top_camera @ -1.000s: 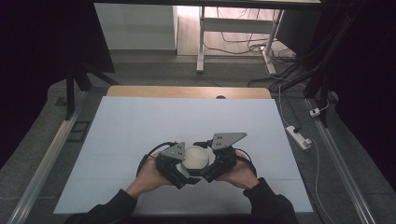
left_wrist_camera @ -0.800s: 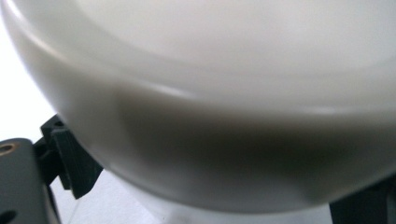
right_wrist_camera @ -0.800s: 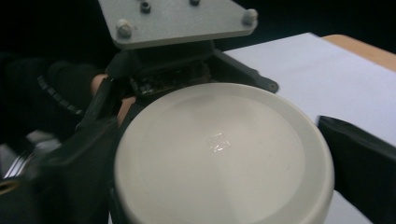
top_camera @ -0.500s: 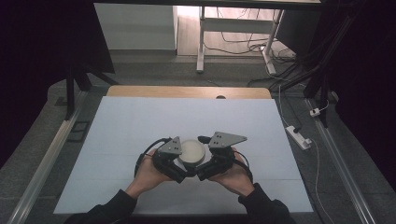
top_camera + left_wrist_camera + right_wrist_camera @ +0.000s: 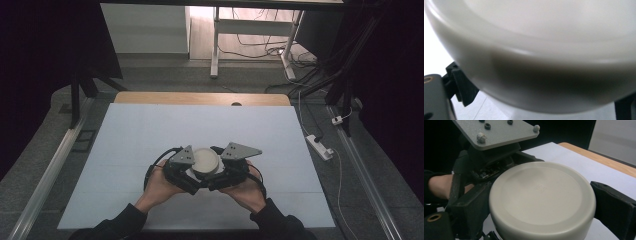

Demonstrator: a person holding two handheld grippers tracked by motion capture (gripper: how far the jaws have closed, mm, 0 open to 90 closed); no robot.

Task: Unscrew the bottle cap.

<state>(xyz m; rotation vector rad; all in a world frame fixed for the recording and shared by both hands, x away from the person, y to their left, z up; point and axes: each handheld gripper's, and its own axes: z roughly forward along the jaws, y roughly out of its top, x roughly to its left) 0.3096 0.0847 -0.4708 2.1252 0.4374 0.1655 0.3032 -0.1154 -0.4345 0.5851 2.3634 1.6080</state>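
Note:
A cream round jar [image 5: 205, 159] with a flat lid is held just above the white table [image 5: 150, 130], near its front edge. My left gripper [image 5: 192, 175] comes in from the left and is shut on the jar [image 5: 536, 62], with one black jaw showing at each side under the lid's rim. From the right, my right gripper [image 5: 220, 175] is shut on the lid [image 5: 541, 200], a jaw pressed to either side. The lid faces up. The grey plates on both grippers flank the jar.
A wooden strip [image 5: 200, 98] edges the table's far side. A white power strip [image 5: 319, 146] lies on the floor to the right. Table legs and cables [image 5: 250, 45] stand beyond the far edge. Metal rails run along both sides.
The jar and both grippers have shifted slightly away from the person. The jar has turned from tilted to lid-up. Both grips are unchanged.

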